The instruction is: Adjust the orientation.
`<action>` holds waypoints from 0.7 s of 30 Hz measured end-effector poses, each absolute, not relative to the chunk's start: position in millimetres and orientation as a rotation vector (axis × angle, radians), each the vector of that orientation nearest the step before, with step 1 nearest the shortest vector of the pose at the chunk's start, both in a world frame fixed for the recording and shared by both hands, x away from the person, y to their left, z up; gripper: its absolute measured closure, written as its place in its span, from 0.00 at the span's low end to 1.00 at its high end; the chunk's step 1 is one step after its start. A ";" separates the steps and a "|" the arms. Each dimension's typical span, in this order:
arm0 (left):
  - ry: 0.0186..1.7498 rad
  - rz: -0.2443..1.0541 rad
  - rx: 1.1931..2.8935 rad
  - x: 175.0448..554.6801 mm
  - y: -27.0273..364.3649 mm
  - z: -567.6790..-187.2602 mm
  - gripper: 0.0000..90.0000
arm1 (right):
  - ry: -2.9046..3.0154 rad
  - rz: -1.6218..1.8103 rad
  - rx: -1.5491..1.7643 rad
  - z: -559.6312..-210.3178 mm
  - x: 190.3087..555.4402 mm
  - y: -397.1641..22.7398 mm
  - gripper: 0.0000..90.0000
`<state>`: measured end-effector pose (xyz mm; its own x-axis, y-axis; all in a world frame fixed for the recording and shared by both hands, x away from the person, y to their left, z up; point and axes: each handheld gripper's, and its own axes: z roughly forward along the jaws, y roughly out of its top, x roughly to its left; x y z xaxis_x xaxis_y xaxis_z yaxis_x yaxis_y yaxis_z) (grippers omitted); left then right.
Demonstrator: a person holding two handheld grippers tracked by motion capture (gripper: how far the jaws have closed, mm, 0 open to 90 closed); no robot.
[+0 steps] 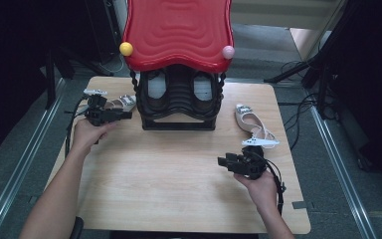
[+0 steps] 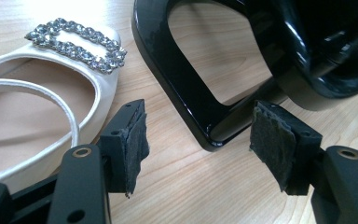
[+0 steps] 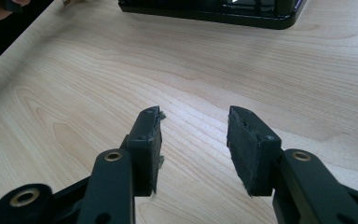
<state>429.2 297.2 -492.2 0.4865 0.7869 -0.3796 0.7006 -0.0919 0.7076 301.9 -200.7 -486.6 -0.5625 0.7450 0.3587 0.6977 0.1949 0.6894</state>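
Two white sandals lying on table (image 1: pixel 179 174): one (image 1: pixel 122 103) beside left gripper (image 1: pixel 110 115), jaws standing open, empty; other (image 1: pixel 251 122) near right gripper (image 1: pixel 227 161), jaws gaping, holding nothing. Black rack (image 1: pixel 179 102) already carrying pair; loose sandals awaiting placing.

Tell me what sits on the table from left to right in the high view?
Left gripper → white shoe with sparkly buckle → black shoe rack with red top → second white shoe
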 end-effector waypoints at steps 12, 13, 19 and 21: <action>1.231 0.115 1.854 402.6 304.7 -480.3 0.39 | 2.386 1.335 1.431 -485.1 303.8 -201.7 0.62; 1.231 0.118 1.856 401.2 305.5 -479.4 0.39 | 2.389 1.333 1.430 -484.9 304.2 -201.3 0.61; 1.230 0.141 1.840 387.3 314.6 -475.6 0.39 | 2.397 1.335 1.415 -485.0 307.7 -198.5 0.59; 1.234 0.141 1.841 382.7 318.0 -475.2 0.40 | 2.396 1.337 1.413 -485.0 308.6 -197.6 0.58</action>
<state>382.7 318.0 -475.2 0.4981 0.7900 -0.3575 0.6887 -0.1100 0.7166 308.6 -197.6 -485.0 -0.5793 0.7343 0.3538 0.6865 0.2057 0.6974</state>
